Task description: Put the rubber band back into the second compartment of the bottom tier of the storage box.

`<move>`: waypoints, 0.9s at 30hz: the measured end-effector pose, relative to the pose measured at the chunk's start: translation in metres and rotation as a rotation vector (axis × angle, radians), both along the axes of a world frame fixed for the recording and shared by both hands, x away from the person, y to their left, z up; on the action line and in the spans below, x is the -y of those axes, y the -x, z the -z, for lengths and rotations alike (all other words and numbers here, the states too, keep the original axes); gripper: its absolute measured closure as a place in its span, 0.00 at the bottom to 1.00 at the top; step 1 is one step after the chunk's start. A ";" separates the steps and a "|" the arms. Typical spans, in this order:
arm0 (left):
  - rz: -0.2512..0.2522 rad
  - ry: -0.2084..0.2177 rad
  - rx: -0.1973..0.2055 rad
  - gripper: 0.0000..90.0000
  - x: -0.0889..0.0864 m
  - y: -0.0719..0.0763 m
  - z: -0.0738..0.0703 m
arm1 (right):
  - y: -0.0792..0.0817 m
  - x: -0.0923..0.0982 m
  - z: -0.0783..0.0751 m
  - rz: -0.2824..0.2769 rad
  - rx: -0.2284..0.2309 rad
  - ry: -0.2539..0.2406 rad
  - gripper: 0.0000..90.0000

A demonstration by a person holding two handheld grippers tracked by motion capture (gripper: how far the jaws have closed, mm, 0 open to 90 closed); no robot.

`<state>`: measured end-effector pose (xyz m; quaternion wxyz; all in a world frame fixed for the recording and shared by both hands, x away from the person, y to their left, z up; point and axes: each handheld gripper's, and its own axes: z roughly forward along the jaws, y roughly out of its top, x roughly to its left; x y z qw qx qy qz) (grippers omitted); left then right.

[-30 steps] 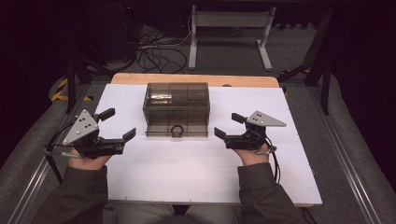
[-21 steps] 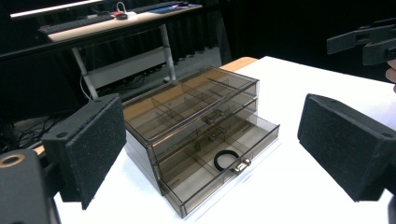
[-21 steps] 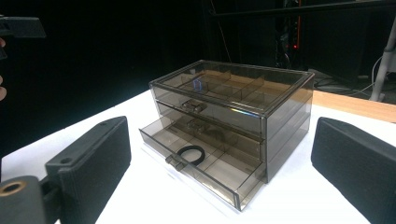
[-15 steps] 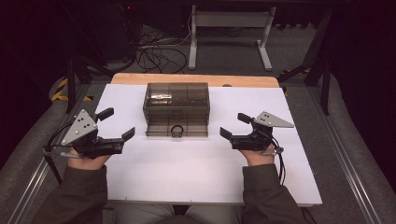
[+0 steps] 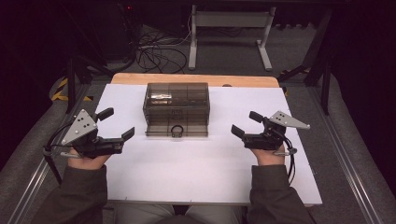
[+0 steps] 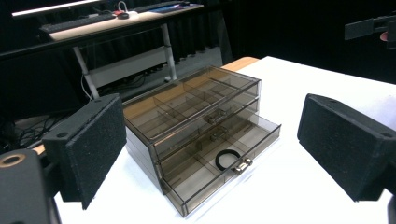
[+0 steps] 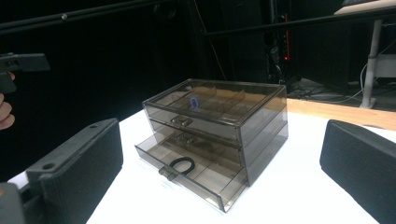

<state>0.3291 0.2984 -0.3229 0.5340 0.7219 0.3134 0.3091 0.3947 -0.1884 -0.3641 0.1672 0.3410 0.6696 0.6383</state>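
Note:
A smoked clear drawer box (image 5: 176,105) (image 6: 196,112) (image 7: 219,116) stands at the middle back of the white table (image 5: 187,163). Its bottom drawer (image 5: 176,129) (image 6: 229,154) (image 7: 196,172) is pulled out, and a black ring (image 5: 176,130) (image 6: 227,159) (image 7: 182,164) lies in it near the front handle. My left gripper (image 5: 116,123) (image 6: 210,154) rests open to the left of the box with nothing between its jaws. To the right of the box my right gripper (image 5: 246,122) (image 7: 219,172) is open and holds nothing.
A wooden strip (image 5: 196,79) runs along the table's far edge. Behind it are cables (image 5: 154,51) on the floor and a metal desk frame (image 5: 229,28). A metal rail (image 5: 355,177) borders the right side. White table surface lies in front of the box.
My right gripper has shifted a little to the right, away from the box. The left gripper and the box have stayed put.

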 end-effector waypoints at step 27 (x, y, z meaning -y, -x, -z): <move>-0.010 -0.008 0.008 0.09 0.000 -0.004 0.000 | 0.009 0.030 -0.005 0.042 0.017 -0.058 0.00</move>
